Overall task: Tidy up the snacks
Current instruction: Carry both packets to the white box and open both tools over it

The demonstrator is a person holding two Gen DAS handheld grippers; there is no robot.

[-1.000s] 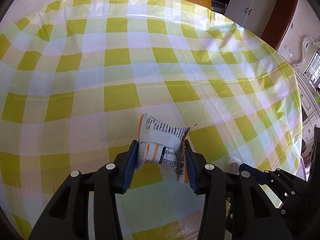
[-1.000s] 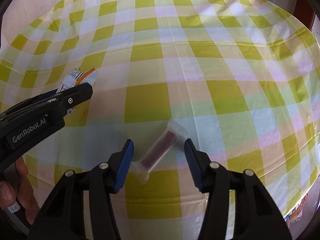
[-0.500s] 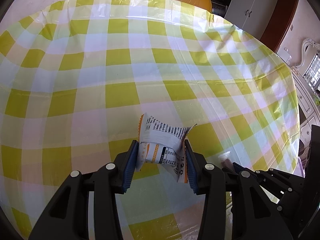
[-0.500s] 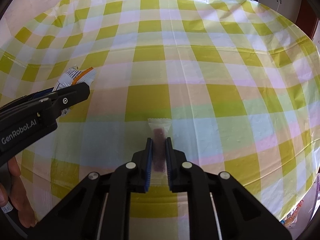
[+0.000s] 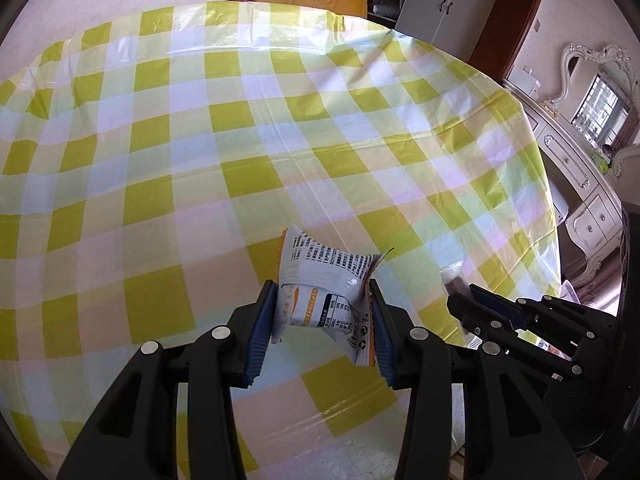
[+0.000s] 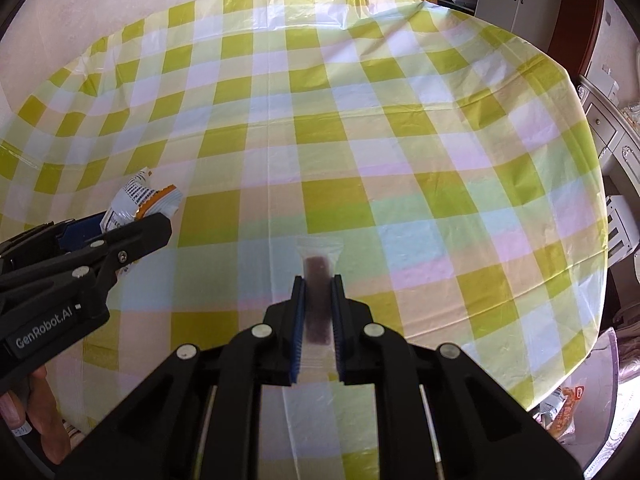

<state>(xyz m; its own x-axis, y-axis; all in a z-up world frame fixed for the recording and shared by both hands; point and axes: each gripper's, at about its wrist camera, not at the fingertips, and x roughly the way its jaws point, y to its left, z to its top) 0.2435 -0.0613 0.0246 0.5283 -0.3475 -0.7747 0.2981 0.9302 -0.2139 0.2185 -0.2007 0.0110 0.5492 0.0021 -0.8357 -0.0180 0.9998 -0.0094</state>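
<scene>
Left wrist view
- Left gripper [image 5: 324,312]: part-open, its blue pads clamped on a white crinkled foil snack packet with orange trim and black print [image 5: 326,280].
- Packet position: squeezed across its width, its free end standing forward past the fingertips, above the near middle of the round table under a yellow-and-white checked plastic cloth [image 5: 200,120].
- Right gripper [image 5: 466,302]: at the right edge, its tips shut on a clear sleeve.

Right wrist view
- Right gripper [image 6: 318,284]: closed as far as it goes on a clear plastic sleeve holding a dark reddish-brown bar [image 6: 318,276].
- Bar's long axis: in line with the fingers, its sealed end pointing towards the table's far edge.
- Left gripper [image 6: 136,220]: to the left, nearer the table's left edge, the printed packet poking out.
- Judgement: both hands are loaded, and no container shows, so each snack's drop spot cannot be told.
</scene>
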